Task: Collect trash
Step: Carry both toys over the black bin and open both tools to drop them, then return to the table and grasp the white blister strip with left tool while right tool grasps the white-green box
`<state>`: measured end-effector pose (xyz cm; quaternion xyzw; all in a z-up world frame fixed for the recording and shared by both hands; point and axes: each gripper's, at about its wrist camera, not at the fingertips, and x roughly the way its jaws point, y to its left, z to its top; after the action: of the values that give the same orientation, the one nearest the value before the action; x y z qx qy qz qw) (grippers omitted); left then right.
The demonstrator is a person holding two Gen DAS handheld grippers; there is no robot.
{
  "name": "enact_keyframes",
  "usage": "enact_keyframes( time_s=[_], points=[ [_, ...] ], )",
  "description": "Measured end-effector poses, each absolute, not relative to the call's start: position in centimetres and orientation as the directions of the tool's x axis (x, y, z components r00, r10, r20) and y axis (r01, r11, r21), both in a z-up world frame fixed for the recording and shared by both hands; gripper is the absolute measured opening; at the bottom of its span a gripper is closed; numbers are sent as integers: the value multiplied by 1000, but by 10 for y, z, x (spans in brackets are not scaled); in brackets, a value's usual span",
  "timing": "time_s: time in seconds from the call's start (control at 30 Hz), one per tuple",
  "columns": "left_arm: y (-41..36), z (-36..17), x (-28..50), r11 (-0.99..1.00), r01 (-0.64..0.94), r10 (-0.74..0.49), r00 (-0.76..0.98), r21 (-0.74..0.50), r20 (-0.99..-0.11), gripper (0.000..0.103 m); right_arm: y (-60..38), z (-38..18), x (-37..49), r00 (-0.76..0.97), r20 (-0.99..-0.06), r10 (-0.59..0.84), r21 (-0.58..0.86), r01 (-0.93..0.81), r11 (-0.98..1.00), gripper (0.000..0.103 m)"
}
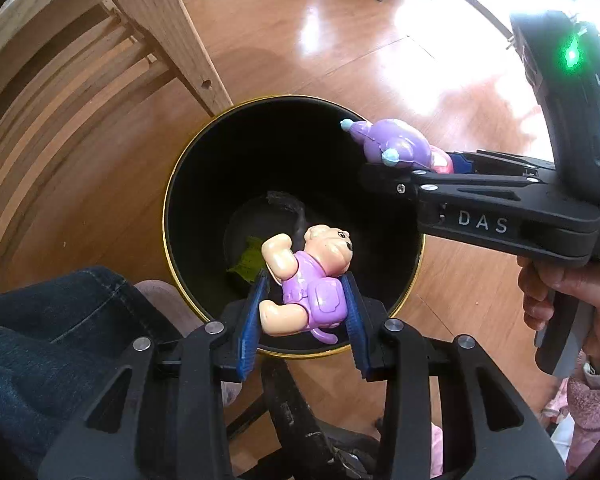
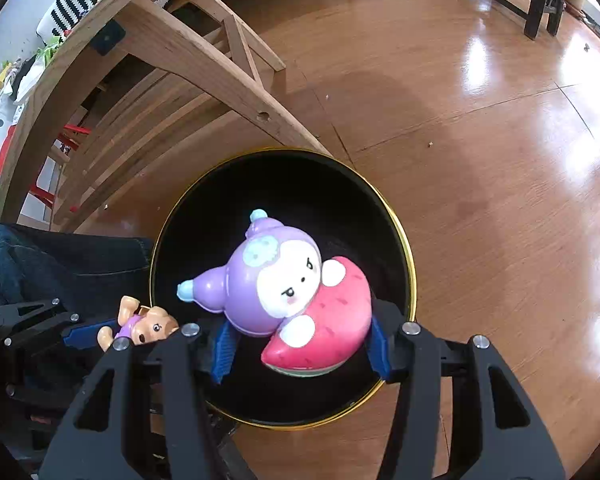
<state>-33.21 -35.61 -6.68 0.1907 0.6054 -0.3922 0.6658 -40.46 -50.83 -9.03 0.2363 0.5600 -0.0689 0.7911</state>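
A black bin with a gold rim (image 1: 172,184) (image 2: 404,240) stands on the wooden floor. My left gripper (image 1: 306,308) is shut on a small dog figure in purple clothes (image 1: 304,280), held over the near part of the bin's mouth. My right gripper (image 2: 300,344) is shut on a purple-hooded toy hugging a red watermelon slice (image 2: 284,292), also over the bin. In the left wrist view that toy (image 1: 392,142) hangs at the bin's right rim. In the right wrist view the dog figure (image 2: 144,326) shows at the bin's left rim. A green scrap (image 1: 248,262) lies at the bin's bottom.
A wooden table leg (image 1: 180,40) (image 2: 228,84) stands just behind the bin, with chair slats (image 1: 60,92) to its left. The person's jeans-clad leg (image 1: 40,320) is left of the bin. Dark furniture legs (image 2: 540,4) stand far back on the shiny floor.
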Motion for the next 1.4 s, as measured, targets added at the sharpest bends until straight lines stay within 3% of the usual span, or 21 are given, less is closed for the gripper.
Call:
enact_keyframes(
  time_s=[0.23, 0.27, 0.3, 0.33, 0.37, 0.4, 0.6, 0.73, 0.87, 1.1, 1.4],
  points=[
    [-354, -68, -334, 619, 758, -269, -38, -203, -962, 39, -513, -91, -400, 374, -902, 214, 360, 382, 851, 59],
    [-355, -67, -335, 619, 763, -261, -25, -187, -965, 45, -513, -90, -400, 378, -898, 226, 372, 377, 848, 62],
    [-354, -68, -333, 618, 764, -267, -18, -185, -964, 65, -512, -86, -401, 384, -894, 229, 377, 372, 848, 67],
    [-353, -64, -333, 616, 764, -285, -10, -191, -959, 86, -512, -80, -402, 393, -895, 213, 367, 374, 852, 82],
    [-350, -58, -332, 619, 760, -311, 7, -197, -950, 92, -513, -75, -403, 394, -899, 193, 353, 388, 851, 94],
    [-345, -50, -331, 629, 751, -340, 34, -201, -940, 95, -515, -67, -405, 401, -898, 179, 348, 402, 847, 96],
    [-303, -1, -309, 668, 697, -412, 55, -261, -909, 96, -523, -11, -411, 512, -851, 115, 344, 379, 859, 96],
    [-238, 58, -264, 776, 601, -444, 303, -192, -843, 96, -512, 38, -384, 594, -802, 61, 306, 322, 896, 96],
    [-144, 98, -195, 928, 345, -315, 524, -141, -792, 96, -473, 72, -330, 631, -771, 92, 270, 193, 943, 96],
    [-75, 86, -128, 973, 220, -172, 509, -66, -843, 96, -380, 85, -232, 608, -776, 171, 196, -25, 980, 96],
    [-76, 53, -52, 972, 215, -177, 423, -92, -888, 97, -322, 54, -143, 526, -835, 160, 111, -124, 986, 98]
  ],
)
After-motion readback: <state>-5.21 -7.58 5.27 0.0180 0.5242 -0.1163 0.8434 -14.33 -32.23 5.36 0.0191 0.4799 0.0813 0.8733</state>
